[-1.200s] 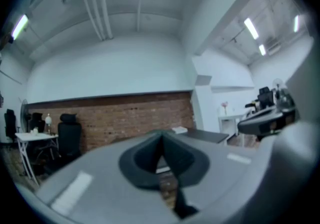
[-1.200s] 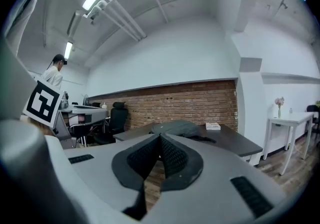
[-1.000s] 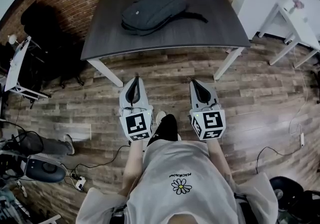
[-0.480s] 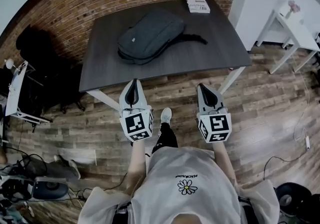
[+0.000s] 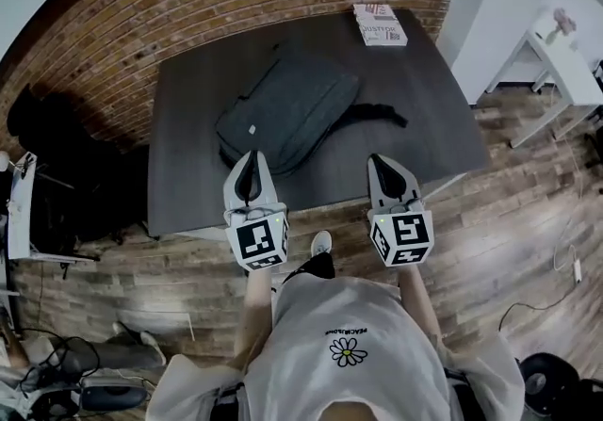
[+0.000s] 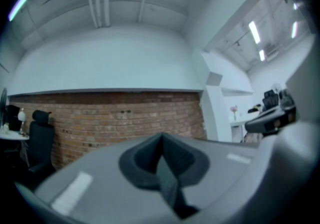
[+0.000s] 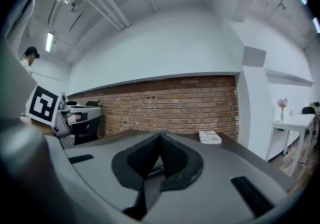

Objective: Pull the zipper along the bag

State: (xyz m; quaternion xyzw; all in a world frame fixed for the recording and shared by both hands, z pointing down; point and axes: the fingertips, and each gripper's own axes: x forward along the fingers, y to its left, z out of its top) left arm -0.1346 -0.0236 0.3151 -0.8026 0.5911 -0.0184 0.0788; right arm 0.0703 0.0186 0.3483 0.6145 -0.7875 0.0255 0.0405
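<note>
Both grippers are up in front of the person, over the near edge of the counter [image 5: 184, 137].

- Left gripper [image 5: 250, 156]: fingers [image 6: 144, 160] pressed together, nothing between them. Its view looks level at the brick wall [image 6: 110, 118].
- Right gripper [image 5: 378, 161]: fingers [image 7: 144, 158] also pressed together, nothing pinched. Its view shows the dark countertop and the book [image 7: 210, 137] at the far end.
- Bag [image 5: 287, 108]: dark grey backpack, lying flat and diagonal mid-counter, with one end towards the near-left and the other towards the far wall. A black strap [image 5: 377, 113] trails off its right side onto the bare counter.
- The zipper pull is too small to make out from the head view.
- In the head view the left gripper's tip overlaps the bag's near-left end. Can't tell whether it touches; neither gripper view shows the bag.
- The right gripper sits over the counter to the right of the bag, near the strap and clear of the bag body.
- The book lies flat at the far-right corner, well apart from the bag.
- Surroundings: wood floor [image 5: 518, 202], white side table [image 5: 556, 47] to the right.
</note>
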